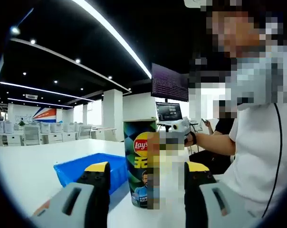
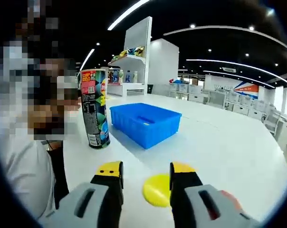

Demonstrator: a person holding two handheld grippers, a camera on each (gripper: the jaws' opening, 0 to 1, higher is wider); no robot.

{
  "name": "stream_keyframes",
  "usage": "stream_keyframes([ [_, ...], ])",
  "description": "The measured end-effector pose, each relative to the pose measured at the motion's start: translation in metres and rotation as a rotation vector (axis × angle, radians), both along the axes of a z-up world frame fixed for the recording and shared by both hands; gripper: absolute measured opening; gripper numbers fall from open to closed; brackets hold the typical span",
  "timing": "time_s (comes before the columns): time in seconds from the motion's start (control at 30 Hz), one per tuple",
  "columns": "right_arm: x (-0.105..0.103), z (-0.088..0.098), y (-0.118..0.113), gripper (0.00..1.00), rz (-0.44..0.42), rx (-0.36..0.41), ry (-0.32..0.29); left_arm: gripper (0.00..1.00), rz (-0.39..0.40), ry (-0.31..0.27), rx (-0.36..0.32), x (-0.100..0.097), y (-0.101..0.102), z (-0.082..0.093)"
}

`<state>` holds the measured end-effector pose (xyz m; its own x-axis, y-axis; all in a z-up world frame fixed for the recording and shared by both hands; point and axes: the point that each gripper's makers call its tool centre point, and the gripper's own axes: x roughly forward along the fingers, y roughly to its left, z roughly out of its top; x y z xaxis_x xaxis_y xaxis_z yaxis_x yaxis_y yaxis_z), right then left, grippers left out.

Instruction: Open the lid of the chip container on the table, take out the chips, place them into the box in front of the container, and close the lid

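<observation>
Across the broad white table (image 2: 219, 142) a large open-plan room spreads out under a dark ceiling crossed by long strip lights (image 1: 112, 31), with rows of white desks and chairs (image 1: 34, 133) far behind and a white shelving unit (image 2: 134, 61) holding coloured items. On that table stands the tall cylindrical Lay's chip container (image 1: 139, 161), dark green with printed graphics, upright, its long axis vertical and its mouth pointing at the ceiling. Whether anything still covers the top I cannot tell. Just beside the container sits a shallow blue plastic box (image 2: 146, 123), open side up, close to it but not touching.

Nearer than the container in the right gripper view, a round yellow plastic lid (image 2: 157, 190) lies flat on the table between the jaws of the right gripper (image 2: 146, 178), which are spread with nothing clamped. In the left gripper view, the left gripper (image 1: 146, 175) faces the container, its yellow-tipped jaws parted on either side of it and short of touching it. A person in a white shirt (image 1: 262, 156) stands beside the container.
</observation>
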<state>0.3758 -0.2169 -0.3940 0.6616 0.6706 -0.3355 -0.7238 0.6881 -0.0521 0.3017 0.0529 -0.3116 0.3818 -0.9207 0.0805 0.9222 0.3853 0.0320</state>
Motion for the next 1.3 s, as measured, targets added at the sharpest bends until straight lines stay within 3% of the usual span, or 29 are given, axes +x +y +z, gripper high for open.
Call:
stream_keyframes([
  [0.3,0.004,-0.026,-0.009,0.47,-0.074,-0.096,0.059,0.62,0.0,0.018,0.01,0.001,-0.002,-0.008],
  [0.6,0.013,-0.042,-0.015,0.58,-0.155,-0.08,0.105,0.61,0.001,0.032,0.02,0.002,-0.003,-0.016],
  [0.87,0.016,-0.057,-0.015,0.56,-0.173,-0.109,0.106,0.61,-0.007,0.054,0.016,0.0,-0.003,-0.025],
  [1.3,0.018,-0.066,-0.018,0.5,-0.189,-0.089,0.121,0.61,-0.013,0.074,0.028,-0.001,-0.005,-0.034],
])
